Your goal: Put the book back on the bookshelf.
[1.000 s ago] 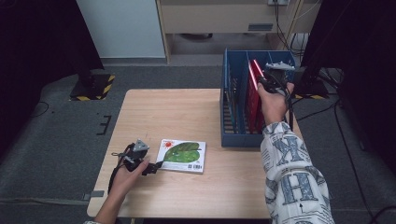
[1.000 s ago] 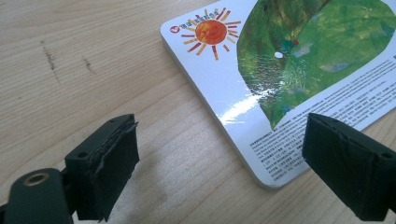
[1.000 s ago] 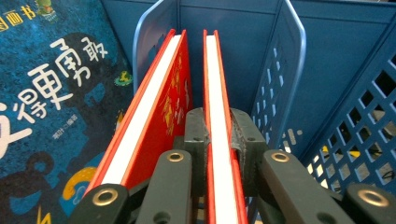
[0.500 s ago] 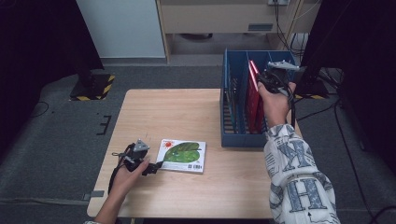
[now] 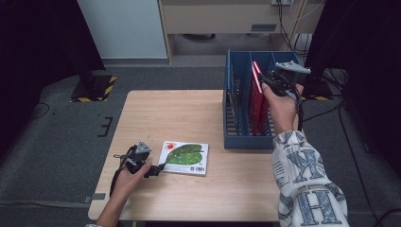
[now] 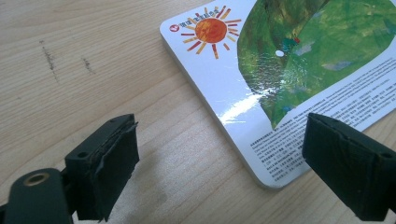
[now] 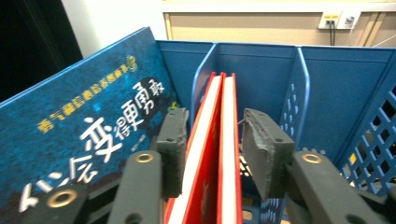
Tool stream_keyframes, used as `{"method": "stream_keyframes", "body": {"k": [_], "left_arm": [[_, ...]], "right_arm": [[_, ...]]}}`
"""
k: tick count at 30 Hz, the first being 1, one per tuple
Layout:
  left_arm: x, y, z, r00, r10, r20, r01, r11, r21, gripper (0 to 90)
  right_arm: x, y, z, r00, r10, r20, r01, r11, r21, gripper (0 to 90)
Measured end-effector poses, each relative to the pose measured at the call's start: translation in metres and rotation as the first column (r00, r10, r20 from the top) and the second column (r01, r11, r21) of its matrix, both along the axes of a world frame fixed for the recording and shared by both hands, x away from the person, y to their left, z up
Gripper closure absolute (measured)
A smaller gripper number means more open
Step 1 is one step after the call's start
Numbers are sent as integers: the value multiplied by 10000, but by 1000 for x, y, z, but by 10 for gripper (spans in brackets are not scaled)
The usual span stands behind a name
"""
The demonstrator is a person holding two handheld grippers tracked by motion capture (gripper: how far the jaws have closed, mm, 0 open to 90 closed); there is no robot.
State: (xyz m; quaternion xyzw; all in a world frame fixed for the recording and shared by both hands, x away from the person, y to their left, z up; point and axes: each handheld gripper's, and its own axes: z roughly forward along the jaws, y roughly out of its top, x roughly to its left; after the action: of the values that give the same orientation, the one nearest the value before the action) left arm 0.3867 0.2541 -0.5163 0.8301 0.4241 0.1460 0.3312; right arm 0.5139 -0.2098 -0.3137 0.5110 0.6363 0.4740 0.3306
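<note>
Right gripper [image 7: 209,154] over the blue book rack [image 5: 236,125] at about 2 o'clock on the table [image 5: 165,113]; jaws have just been opening and stand apart either side of the red book [image 7: 219,158]. Gap shows between the right-hand pad and the cover; on the left-hand side contact cannot be told, so no firm grip on it. Red book stands upright on edge in a middle slot of the rack, spine end toward the gripper, top rising above the rack wall in the high view [image 5: 257,90]. Just beside it at 9 o'clock in the right gripper view, a dark blue book [image 7: 88,126] with white and yellow lettering leans in the next slot.

Left gripper [image 5: 152,169] at about 7 o'clock on the table, resting low, jaws wide open, holding nothing. Green leaf picture book [image 6: 299,70] lies flat on the table just past the jaws; its near corner sits between the two pads, no pad touching it. In the high view that book [image 5: 185,156] is at about 6 o'clock, well apart from the rack.
</note>
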Motion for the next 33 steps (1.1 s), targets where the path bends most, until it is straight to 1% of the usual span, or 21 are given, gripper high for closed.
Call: {"method": "stream_keyframes", "body": {"k": [9,10,12,14,15,16,18,21,24,29,33], "left_arm": [[0,0,-1,10000,-5,17,5,10000,68,102],[0,0,-1,10000,-8,22,8,10000,56,102],[0,-1,-1,10000,-15,16,15,10000,77,102],[0,-1,-1,10000,2,-2,-2,10000,61,102],[0,-1,-1,10000,-18,18,18,10000,91,102],[0,-1,-1,10000,-15,18,15,10000,89,102],[0,0,-1,10000,-11,10,11,10000,96,102],[0,-1,-1,10000,13,-12,-13,10000,67,102],[0,-1,-1,10000,3,-8,-3,10000,72,102],[0,-1,-2,10000,13,-17,-13,10000,96,102],[0,-1,-2,10000,19,-16,-19,10000,97,102]], "right_arm": [[-11,-1,-5,9992,378,-161,-373,9987,346,395],[-13,-1,-5,9990,416,-147,-411,9985,350,371],[-14,-1,-6,9988,452,-164,-448,9986,264,294],[-15,-1,-6,9989,451,-124,-449,9989,151,249],[-16,-1,-6,9990,430,-106,-428,9989,175,221],[-16,-1,-7,9987,495,-120,-492,9985,256,209],[-17,0,-8,9978,639,-168,-635,9976,259,171],[-20,1,-11,9971,736,-176,-733,9971,187,129],[-23,0,-14,9968,774,-203,-770,9969,160,106],[-28,-3,-18,9961,855,-234,-848,9960,277,93],[-32,-4,-20,9952,959,-201,-956,9952,188,87]]}}
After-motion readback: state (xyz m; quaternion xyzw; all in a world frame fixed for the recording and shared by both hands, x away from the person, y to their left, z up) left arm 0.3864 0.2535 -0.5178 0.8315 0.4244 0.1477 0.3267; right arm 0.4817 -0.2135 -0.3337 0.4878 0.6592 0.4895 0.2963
